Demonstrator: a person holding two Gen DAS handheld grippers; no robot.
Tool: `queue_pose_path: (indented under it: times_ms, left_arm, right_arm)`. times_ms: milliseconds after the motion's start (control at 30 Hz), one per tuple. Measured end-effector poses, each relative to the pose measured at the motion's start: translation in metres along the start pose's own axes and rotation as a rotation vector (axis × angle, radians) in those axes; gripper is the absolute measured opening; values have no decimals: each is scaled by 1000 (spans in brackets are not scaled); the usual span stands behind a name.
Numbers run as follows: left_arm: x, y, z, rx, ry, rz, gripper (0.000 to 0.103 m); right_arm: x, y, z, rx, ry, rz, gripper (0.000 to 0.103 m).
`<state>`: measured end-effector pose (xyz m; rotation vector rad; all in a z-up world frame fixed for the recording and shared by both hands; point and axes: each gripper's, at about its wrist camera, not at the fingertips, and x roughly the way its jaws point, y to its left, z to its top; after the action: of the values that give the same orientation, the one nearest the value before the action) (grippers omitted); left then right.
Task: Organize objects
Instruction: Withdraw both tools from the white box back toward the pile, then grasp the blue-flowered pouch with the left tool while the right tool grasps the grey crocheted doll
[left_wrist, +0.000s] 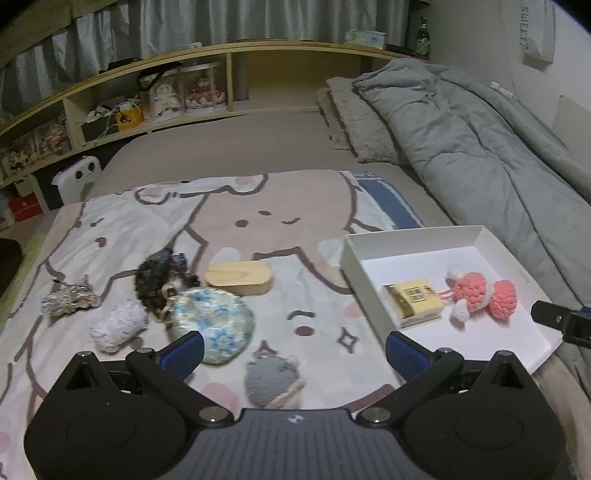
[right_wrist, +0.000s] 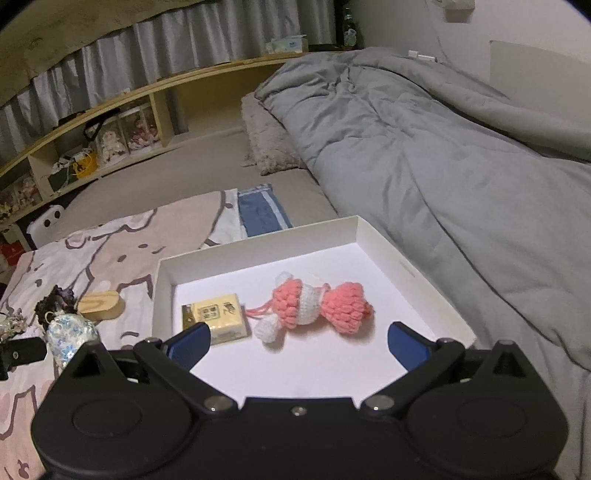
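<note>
A white shallow box (left_wrist: 354, 266) (right_wrist: 258, 243) lies on the bed at the right. In it lie a pink crochet toy (left_wrist: 480, 295) (right_wrist: 321, 302) and a yellow tissue pack (left_wrist: 415, 301) (right_wrist: 221, 317). My left gripper (left_wrist: 295, 350) is open and empty above the cartoon blanket. Just beyond it lie a floral pouch (left_wrist: 218, 321) (right_wrist: 70, 336), a grey crochet piece (left_wrist: 271, 380), a white fuzzy item (left_wrist: 118, 328), a dark scrunchie bundle (left_wrist: 159, 280), a glittery item (left_wrist: 68, 301) and a wooden block (left_wrist: 240, 278) (right_wrist: 101, 304). My right gripper (right_wrist: 299, 345) is open and empty over the box's near part.
A cartoon blanket (left_wrist: 258, 218) covers the near bed. A grey duvet (left_wrist: 480, 140) (right_wrist: 424, 147) and a fuzzy pillow (left_wrist: 358, 122) lie to the right and behind. A wooden shelf (left_wrist: 147, 92) with dolls runs along the back left. The other gripper's tip (left_wrist: 561, 321) shows beside the box.
</note>
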<state>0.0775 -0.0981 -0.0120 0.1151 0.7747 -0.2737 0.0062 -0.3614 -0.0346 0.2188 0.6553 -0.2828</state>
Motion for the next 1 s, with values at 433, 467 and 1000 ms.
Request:
queue_pose_path:
  times_ms: [433,467,1000]
  left_arm:
    - [-8,69,-6,-93,-21,97,103]
    - [-7,74,-8,-106,-20,100,103]
    - [9,118,-24,-250,-20,178,103]
  right_arm:
    - [10,53,-5,-59,-33,133,103]
    - [11,57,-6,-62,-37,143,103]
    - [26,132,-40,-232,-58,314,103]
